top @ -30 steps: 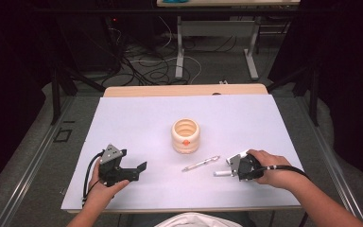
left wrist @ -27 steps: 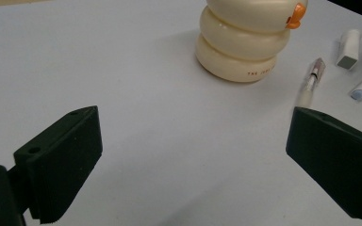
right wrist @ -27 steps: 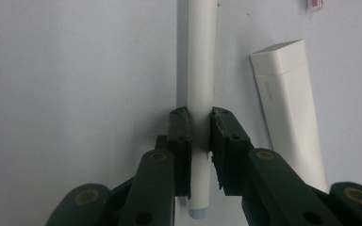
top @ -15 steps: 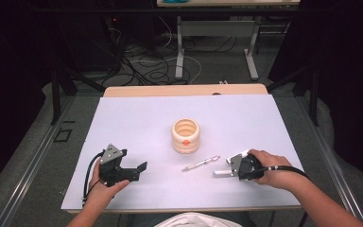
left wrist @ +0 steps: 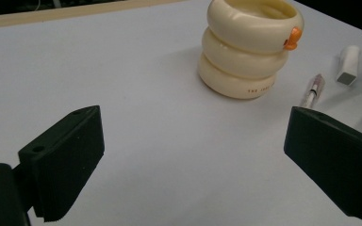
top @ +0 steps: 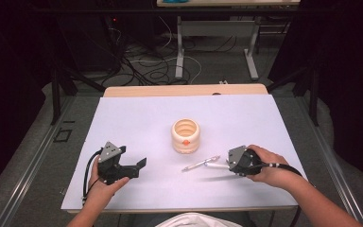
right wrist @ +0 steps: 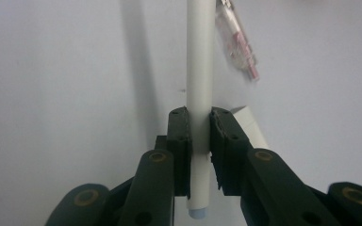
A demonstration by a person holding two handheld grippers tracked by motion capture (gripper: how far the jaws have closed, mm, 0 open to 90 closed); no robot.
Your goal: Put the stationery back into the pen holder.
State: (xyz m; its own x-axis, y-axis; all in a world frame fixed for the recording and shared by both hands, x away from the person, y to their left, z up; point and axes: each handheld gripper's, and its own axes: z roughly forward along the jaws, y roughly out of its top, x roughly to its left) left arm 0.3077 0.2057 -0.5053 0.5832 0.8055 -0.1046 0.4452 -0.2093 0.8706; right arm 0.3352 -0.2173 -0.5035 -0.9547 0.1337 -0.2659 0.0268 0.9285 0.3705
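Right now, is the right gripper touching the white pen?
Touching. The right gripper view shows the right gripper with both jaws pressed against the white pen, no gap on either side.

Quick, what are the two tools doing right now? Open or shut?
Left tool: open, holding nothing.
Right tool: shut on a white pen.

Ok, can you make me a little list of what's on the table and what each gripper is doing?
table: white top
holder: cream ringed cup, orange spot, mid-table
clear pen: lies flat, right of the cup
white cap: lies loose
left gripper: open, holds nothing
right gripper: shut on white pen
white pen: clamped between the jaws
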